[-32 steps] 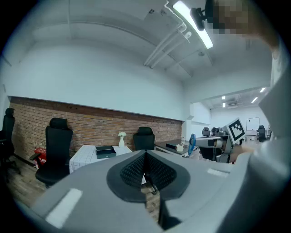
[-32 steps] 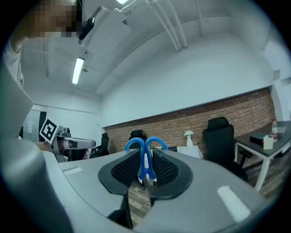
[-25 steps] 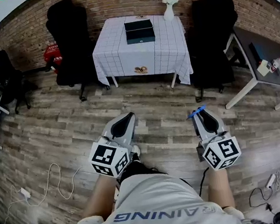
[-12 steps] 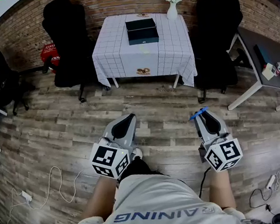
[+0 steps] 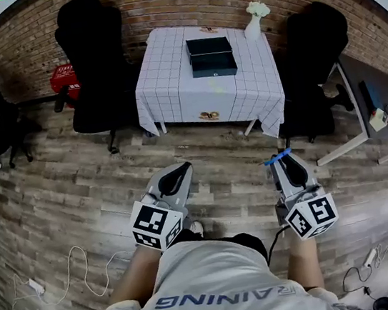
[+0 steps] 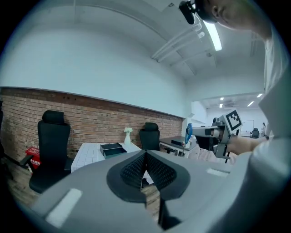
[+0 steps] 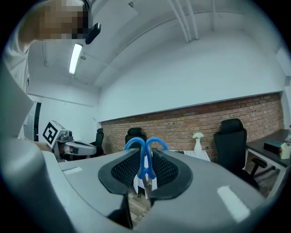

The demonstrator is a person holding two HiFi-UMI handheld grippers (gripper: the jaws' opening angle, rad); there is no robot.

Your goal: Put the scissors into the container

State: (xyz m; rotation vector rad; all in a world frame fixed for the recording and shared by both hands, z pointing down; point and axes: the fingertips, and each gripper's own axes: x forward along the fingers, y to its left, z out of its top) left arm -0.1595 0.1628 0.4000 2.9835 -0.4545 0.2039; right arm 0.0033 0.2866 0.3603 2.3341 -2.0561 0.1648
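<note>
The dark open container (image 5: 211,55) lies on a table with a white checked cloth (image 5: 169,82), far ahead across the wooden floor. My right gripper (image 5: 284,160) is shut on the blue-handled scissors (image 5: 277,155), whose handle loops (image 7: 156,139) stick up between its pads (image 7: 163,166). My left gripper (image 5: 179,169) is shut with nothing in it, its pads (image 6: 132,170) meeting at the tip. Both grippers are held level at waist height, well short of the table. The left gripper view shows the container (image 6: 111,149) and the right gripper with the scissors (image 6: 188,134).
A white vase (image 5: 254,25) stands at the table's back right corner. Black office chairs (image 5: 93,57) (image 5: 316,53) flank the table. A grey desk (image 5: 382,108) stands at the right, a red crate (image 5: 63,78) at the back left, and cables (image 5: 66,264) lie on the floor.
The person has walked toward the table, carrying both grippers forward. The table and container now look larger and nearer. Both grips are unchanged.
</note>
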